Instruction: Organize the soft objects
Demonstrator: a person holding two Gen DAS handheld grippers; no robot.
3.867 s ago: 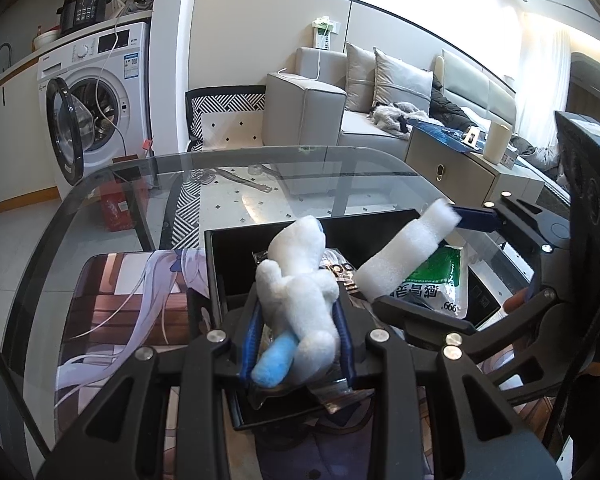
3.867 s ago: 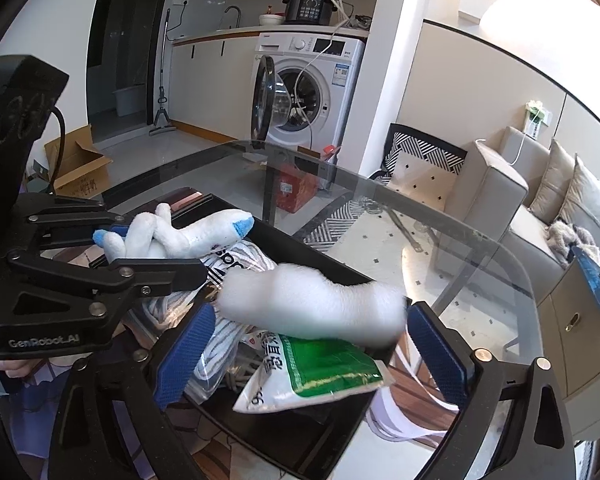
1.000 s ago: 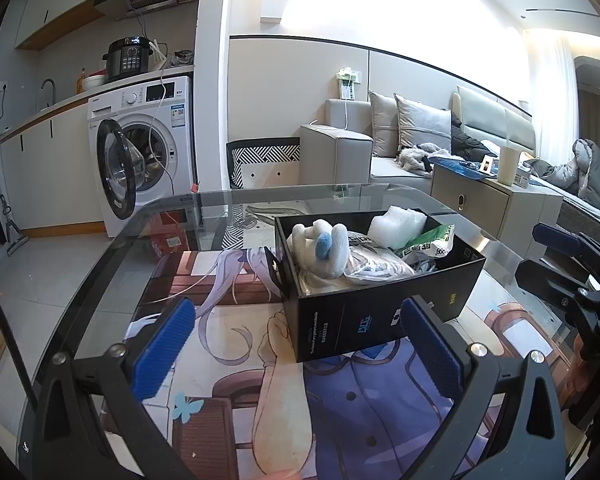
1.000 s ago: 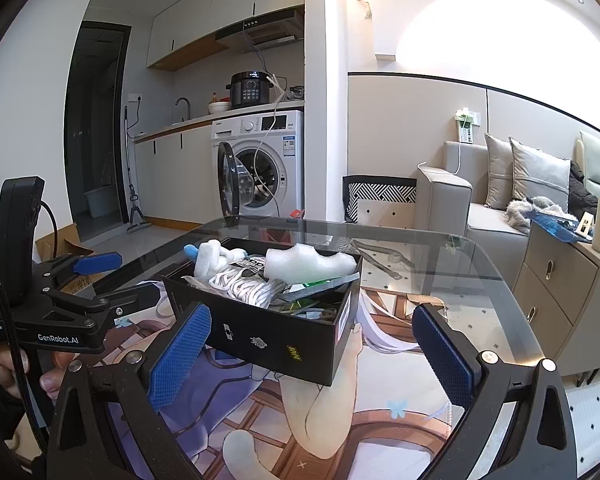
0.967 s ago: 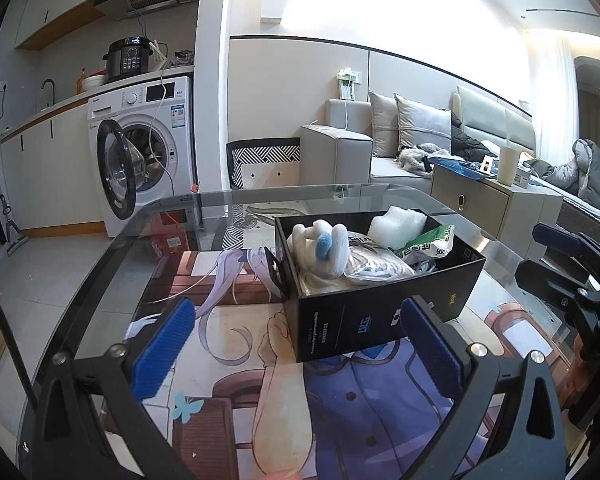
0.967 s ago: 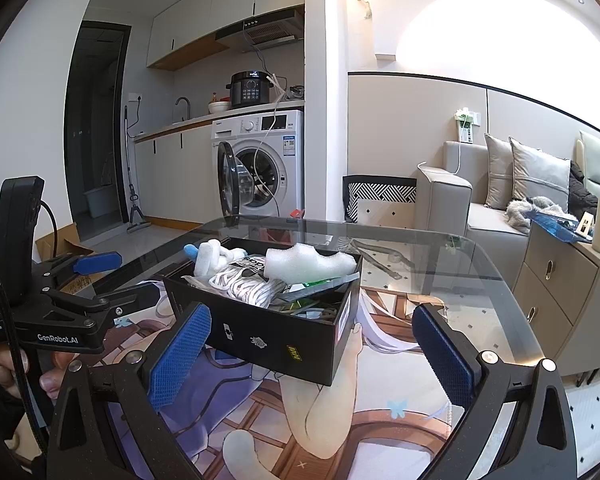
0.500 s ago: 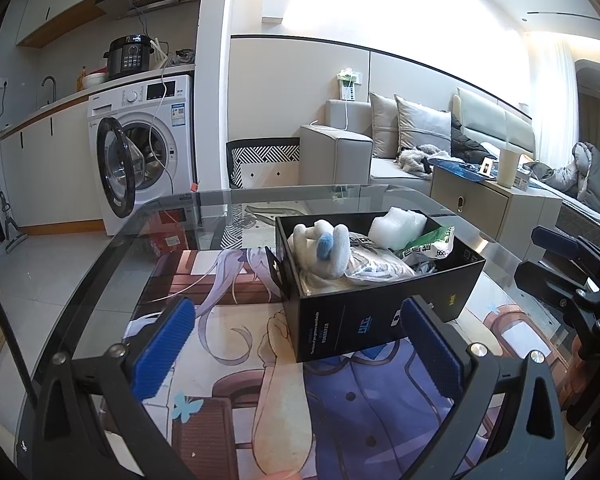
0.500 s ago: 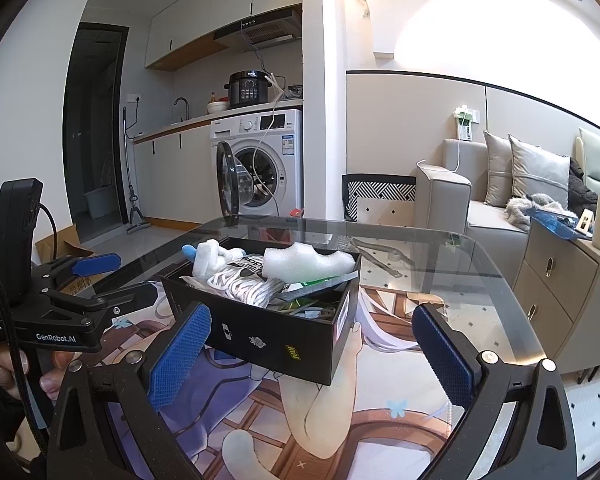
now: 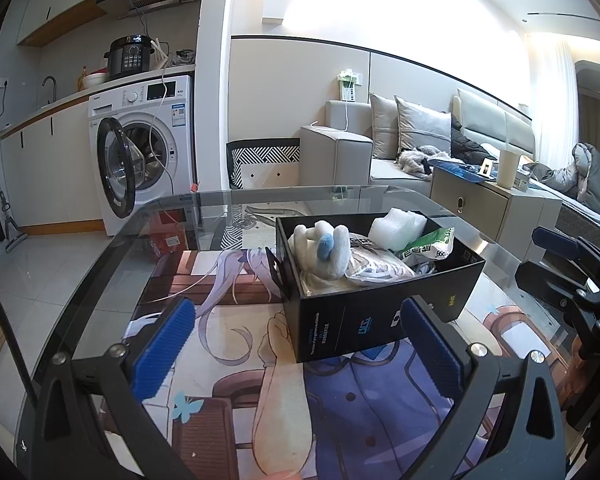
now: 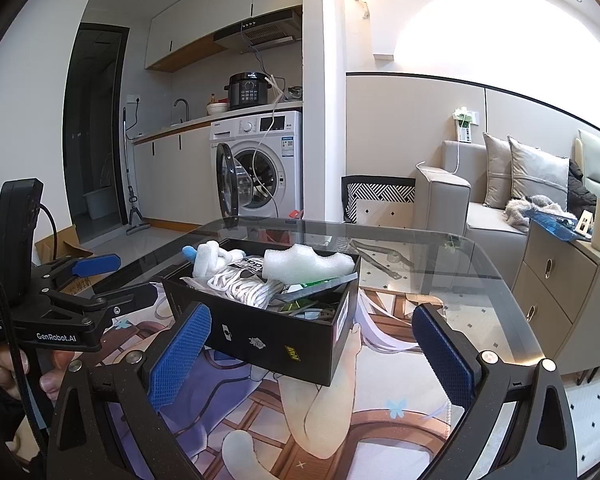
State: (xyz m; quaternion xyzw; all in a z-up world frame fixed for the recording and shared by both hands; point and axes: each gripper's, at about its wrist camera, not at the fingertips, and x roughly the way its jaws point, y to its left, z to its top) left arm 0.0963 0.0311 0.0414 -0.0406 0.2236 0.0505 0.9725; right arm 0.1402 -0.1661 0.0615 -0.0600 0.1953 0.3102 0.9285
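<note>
We hold the left gripper (image 9: pixel 298 344) above the near edge of the glass table (image 9: pixel 112 248), its blue pads (image 9: pixel 162 348) spread wide with nothing between them. Our right gripper (image 10: pixel 312 344) is likewise wide open and empty, its pads (image 10: pixel 180 350) flanking the view of the box (image 10: pixel 260 336). In the right wrist view the left gripper (image 10: pixel 96 280) shows side-on at the left, a hand (image 10: pixel 4 364) on its grip.

The black box (image 9: pixel 380 312) stands on the printed mat (image 9: pixel 228 344) near the middle of the table, apart from both tools. Inside it lies the white plush (image 9: pixel 324 248) with a blue tip, at the end nearer the table's left edge. The white foam (image 9: pixel 398 226) sits at the far right corner of the box, resting on a green bag (image 9: pixel 428 244). A bundle of white cord (image 10: pixel 244 284) in clear wrap fills the space between plush and foam.

Beyond the table's far edge stand the washer (image 9: pixel 144 152), door open, with a cooker (image 9: pixel 130 56) on top, and the sofa (image 9: pixel 380 148) to the right.
</note>
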